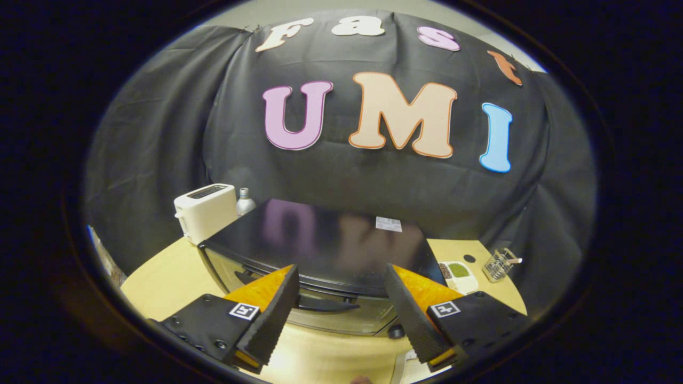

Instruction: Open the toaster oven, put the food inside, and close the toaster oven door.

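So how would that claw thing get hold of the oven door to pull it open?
Probably by the dark handle, a bar running crosswise along the top edge of the glass door of the toaster oven. Coming from the front and slightly above looks best, one finger over the bar and one under. The gripper hangs open just above it, fingers spread wide, touching nothing.

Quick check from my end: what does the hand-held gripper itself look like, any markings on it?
The hand-held gripper has two wedge-shaped fingers with ribbed inner faces, each on a black bolted mount carrying a small square black-and-white tag.
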`<state>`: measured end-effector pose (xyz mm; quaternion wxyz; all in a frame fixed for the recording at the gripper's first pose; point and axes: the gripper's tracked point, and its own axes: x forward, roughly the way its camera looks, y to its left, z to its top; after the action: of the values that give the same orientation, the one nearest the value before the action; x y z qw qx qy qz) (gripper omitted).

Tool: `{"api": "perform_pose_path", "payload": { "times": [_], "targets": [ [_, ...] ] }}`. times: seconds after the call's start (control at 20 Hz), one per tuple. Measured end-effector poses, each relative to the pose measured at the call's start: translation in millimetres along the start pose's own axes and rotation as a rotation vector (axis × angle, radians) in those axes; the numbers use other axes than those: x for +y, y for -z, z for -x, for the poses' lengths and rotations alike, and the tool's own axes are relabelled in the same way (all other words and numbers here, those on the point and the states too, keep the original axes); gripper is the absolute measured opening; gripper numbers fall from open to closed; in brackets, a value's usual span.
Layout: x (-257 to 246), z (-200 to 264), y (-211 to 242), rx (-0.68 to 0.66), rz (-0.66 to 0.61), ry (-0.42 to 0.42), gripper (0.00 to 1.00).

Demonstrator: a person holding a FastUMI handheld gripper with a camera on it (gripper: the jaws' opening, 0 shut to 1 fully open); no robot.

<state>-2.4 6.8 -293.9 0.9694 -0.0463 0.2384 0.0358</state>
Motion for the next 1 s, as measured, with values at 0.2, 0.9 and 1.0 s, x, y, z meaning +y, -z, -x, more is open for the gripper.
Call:
{"api": "perform_pose_path", "payload": {
  "times": [0.2,0.9,1.0],
  "targets": [
    [-1,2,9,0.029,-0.019,0.006,1.0],
    [14,68,68,0.17,-0.087,-0.082,1.0],
    [18,79,84,0.204,-0.078,-0.097,1.0]
  ]
}}
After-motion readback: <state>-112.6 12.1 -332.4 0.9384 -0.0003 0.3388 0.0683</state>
